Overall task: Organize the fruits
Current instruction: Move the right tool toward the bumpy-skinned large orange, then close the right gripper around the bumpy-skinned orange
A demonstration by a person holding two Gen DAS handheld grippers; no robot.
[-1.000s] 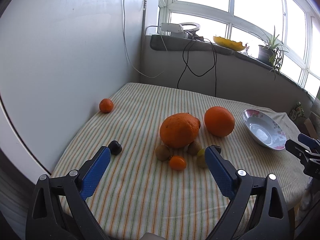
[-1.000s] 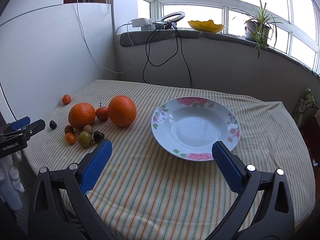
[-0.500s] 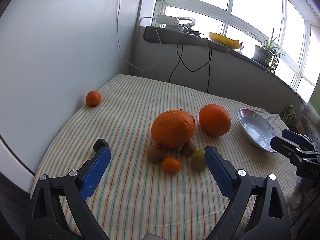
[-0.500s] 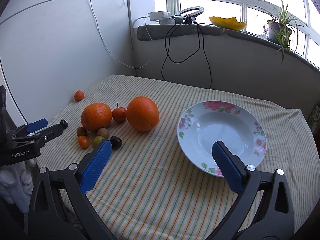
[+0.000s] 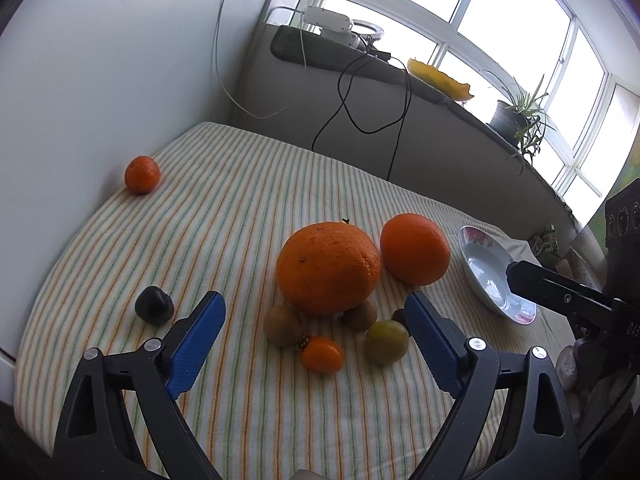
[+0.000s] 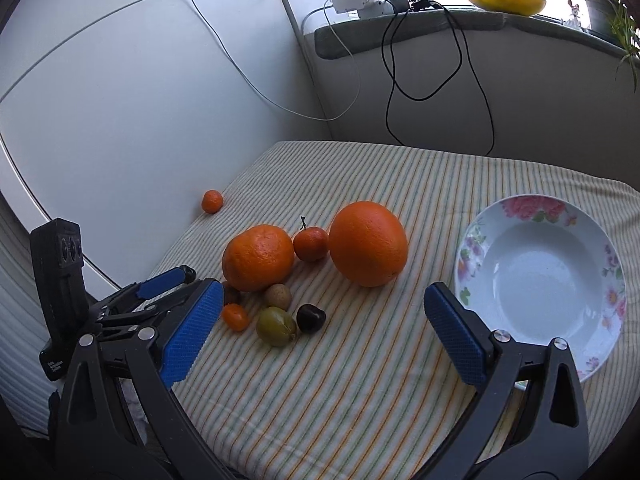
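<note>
A cluster of fruit lies on the striped cloth: a bumpy large orange (image 5: 328,266) (image 6: 258,258), a smooth large orange (image 5: 414,254) (image 6: 368,244), a small tangerine with a stem (image 6: 311,243), a green plum (image 5: 386,341) (image 6: 276,326), a small orange kumquat (image 5: 322,354) (image 6: 236,317), brown kiwis (image 5: 283,326), and a dark cherry (image 6: 311,318). A lone tangerine (image 5: 142,174) (image 6: 212,201) lies by the wall, and a dark fruit (image 5: 154,305) lies apart at the left. My left gripper (image 5: 312,334) is open, just short of the cluster. My right gripper (image 6: 322,332) is open and empty above the cloth. A flowered white bowl (image 6: 544,276) (image 5: 492,276) is empty.
A white wall panel (image 6: 140,100) borders the table on the left. A window ledge (image 6: 440,26) at the back carries cables, a power strip, a yellow dish and a potted plant. The table's front edge is close below both grippers.
Both grippers have moved closer to the fruit cluster and turned left. The right gripper's view swung from the bowl toward the fruit. No fruit has moved.
</note>
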